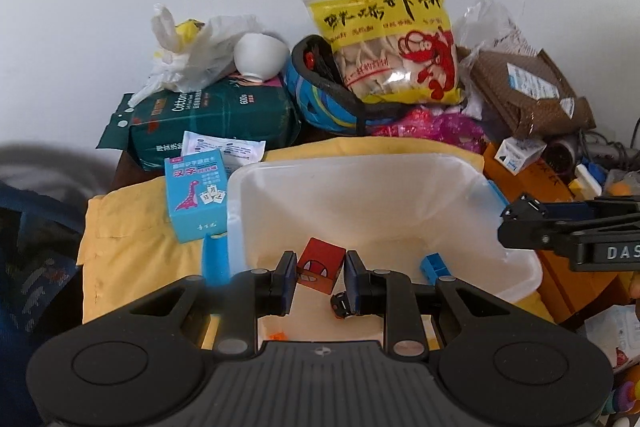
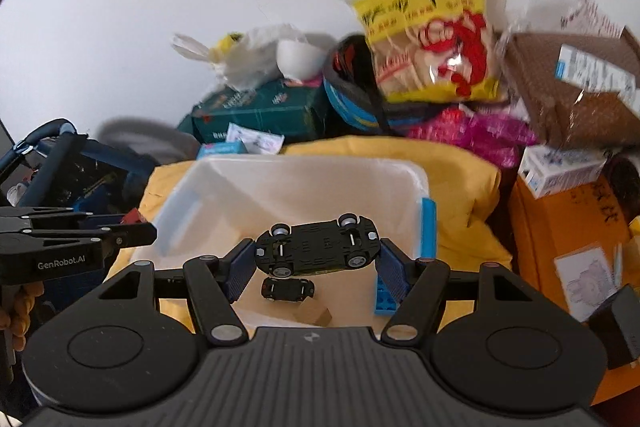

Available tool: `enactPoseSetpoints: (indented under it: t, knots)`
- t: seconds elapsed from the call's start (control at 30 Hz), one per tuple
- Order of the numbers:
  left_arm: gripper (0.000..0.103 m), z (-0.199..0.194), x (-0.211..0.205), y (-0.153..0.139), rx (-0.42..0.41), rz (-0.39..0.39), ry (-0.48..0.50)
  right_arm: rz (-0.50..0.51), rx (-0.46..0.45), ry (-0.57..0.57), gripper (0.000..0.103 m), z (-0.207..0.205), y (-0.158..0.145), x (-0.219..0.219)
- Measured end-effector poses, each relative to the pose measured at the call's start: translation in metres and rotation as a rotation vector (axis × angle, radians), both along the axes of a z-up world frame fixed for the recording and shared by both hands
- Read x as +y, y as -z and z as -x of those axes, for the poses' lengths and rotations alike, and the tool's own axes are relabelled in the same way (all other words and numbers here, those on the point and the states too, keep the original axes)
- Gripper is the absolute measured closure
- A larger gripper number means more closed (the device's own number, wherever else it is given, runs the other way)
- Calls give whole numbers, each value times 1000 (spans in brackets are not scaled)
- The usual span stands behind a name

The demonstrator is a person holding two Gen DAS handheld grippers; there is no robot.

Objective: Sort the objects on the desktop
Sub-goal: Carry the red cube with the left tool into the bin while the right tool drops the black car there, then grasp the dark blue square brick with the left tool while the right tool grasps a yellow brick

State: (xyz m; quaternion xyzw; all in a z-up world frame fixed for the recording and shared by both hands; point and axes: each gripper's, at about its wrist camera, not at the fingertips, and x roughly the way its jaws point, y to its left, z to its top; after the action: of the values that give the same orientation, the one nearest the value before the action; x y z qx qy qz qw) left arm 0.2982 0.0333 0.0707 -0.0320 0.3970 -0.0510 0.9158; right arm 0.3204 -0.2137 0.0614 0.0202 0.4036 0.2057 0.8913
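Red cube [image 1: 321, 265]: printed face toward the camera, sits between the two pads of the left tongs [image 1: 320, 277], above the floor of the translucent plastic bin [image 1: 400, 163]. The pads stand close against its sides; contact on the right side cannot be confirmed, a thin gap seems to show there.

Black toy car [image 2: 318, 247]: underside up, chassis and four wheels facing the camera, spans the gap of the right tongs [image 2: 316, 263]. The right tongs are spread wide, and whether the pads actually touch the car's ends cannot be told. It hangs above the bin interior.

On the bin floor below: a second, smaller black car [image 2: 287, 289], a tan block [image 2: 314, 313], a blue building brick [image 2: 385, 297] against the right wall.

Bin rests on a yellow cloth [image 1: 132, 227]. Just left of it, a blue card box with a dinosaur [image 1: 195, 197]. Behind, a shrimp cracker bag [image 1: 394, 39] and a green cotton tissue pack [image 1: 216, 119].
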Motion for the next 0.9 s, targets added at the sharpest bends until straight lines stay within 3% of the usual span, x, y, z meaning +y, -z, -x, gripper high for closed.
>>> enactPoseSetpoints:
  t: [0.2,0.27,0.3,0.33,0.53,0.63,0.7,0.9]
  knots:
    - [73,-15,-5,4,21,-10,8,33,29,27,34,-19,9,6]
    - [63,-18,-6,8,30,-6,9,47,32,30,34,-23,11,8]
    - [52,-18,-6,10,34,-9,2,60,29,33,33,-24,13,10]
    - [50,-17,-5,10,25,-19,-13,65,27,35,28,-25,13,10]
    - [50,11,-1,11,-50,-23,-15,55,-18,32,24,-13,15,5]
    - [49,55,-1,7,-146,-23,29,16,-73,0,24,16,10,0]
    - [48,85,-1,12,-165,-12,44,0,-115,-45,24,49,10,-4]
    - [46,188,-9,57,-134,-6,46,29,-165,-178,24,162,44,-14]
